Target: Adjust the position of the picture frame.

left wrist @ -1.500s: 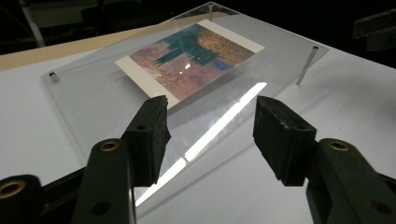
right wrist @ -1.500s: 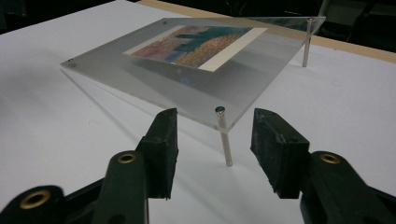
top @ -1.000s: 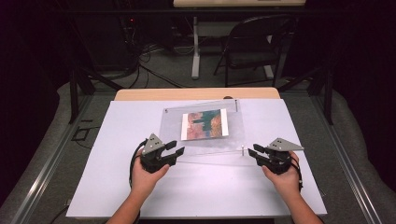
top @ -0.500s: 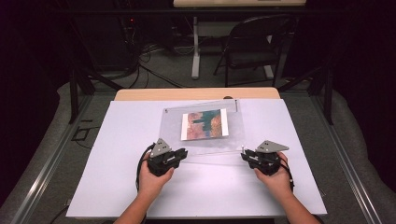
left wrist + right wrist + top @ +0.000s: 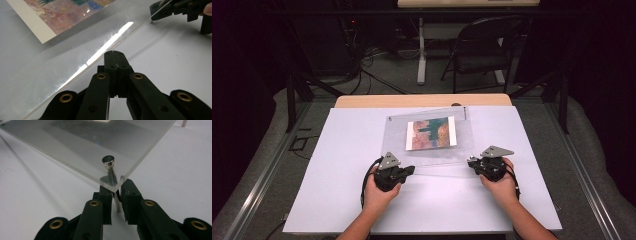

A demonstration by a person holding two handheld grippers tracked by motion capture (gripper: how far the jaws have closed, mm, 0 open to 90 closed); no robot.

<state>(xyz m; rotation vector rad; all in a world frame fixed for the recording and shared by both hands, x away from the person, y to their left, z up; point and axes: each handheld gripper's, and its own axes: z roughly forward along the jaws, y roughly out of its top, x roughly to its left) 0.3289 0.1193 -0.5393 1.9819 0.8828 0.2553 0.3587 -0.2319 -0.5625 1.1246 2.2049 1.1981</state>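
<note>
A clear acrylic plate [image 5: 427,150] with a colourful picture [image 5: 432,132] under it lies raised off the white table [image 5: 337,165] on short metal pins. In the right gripper view, a pin with a round cap [image 5: 108,161] passes through the plate's [image 5: 87,142] near corner. My right gripper [image 5: 116,187] sits under that corner with its jaws closed on the pin's shaft. My left gripper [image 5: 115,52] is shut with nothing in it, its tip just short of the plate's [image 5: 75,50] near edge. The high view shows my left gripper [image 5: 411,170] and my right gripper [image 5: 470,161] at the plate's two near corners.
A folding chair [image 5: 482,50] and a table leg [image 5: 422,55] stand on the floor beyond the far edge. Cables [image 5: 377,75] lie on the floor at the back left. The table's front edge is close to the person's forearms [image 5: 372,210].
My right gripper has slid left to the plate's near right corner. My left gripper has shifted slightly right, towards the plate's near edge.
</note>
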